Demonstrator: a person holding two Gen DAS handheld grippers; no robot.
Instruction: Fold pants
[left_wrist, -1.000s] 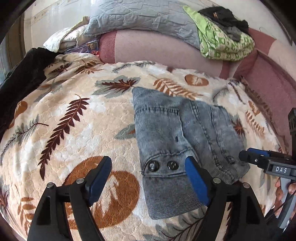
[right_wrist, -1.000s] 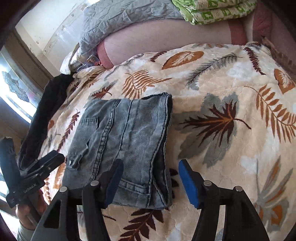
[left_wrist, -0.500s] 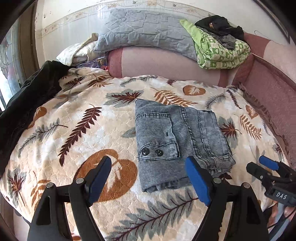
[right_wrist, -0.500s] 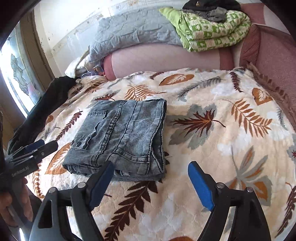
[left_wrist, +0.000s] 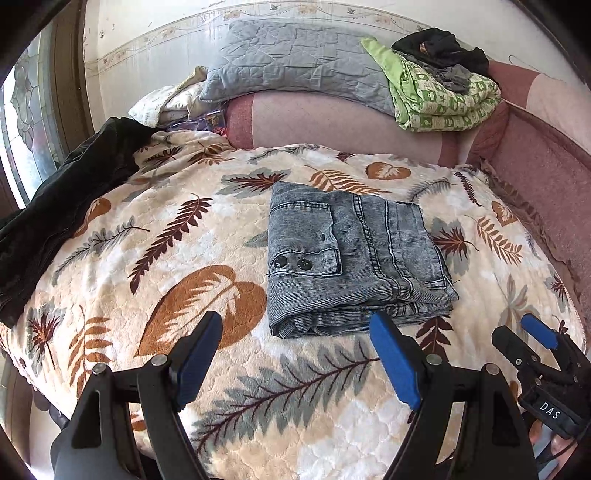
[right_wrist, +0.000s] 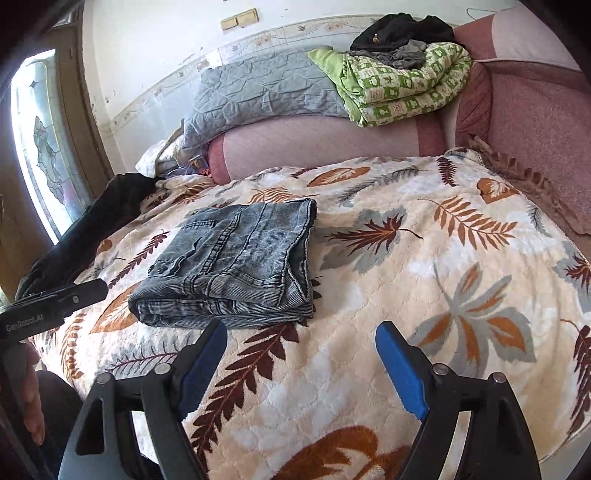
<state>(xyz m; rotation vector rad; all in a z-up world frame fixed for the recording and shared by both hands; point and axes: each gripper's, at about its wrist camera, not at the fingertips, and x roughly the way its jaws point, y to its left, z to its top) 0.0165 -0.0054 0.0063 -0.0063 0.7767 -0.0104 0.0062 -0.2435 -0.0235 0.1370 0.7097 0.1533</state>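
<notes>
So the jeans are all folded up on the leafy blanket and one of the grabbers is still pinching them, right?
Not quite. The jeans are folded up on the leafy blanket, but no grabber is pinching them. In the left wrist view the left gripper has its fingers apart over bare blanket, clear of the denim, and the right wrist view shows the right gripper just as open and empty.

Bright daylight enters through the patterned glass window (right_wrist: 40, 147) on the left, blown out to white glare in the right wrist view. The leaf-print blanket (left_wrist: 147, 258) is evenly lit with soft, faint shadows. Both views are sharp in the middle, with strong fisheye bending and dark vignetted corners at the edges.
</notes>
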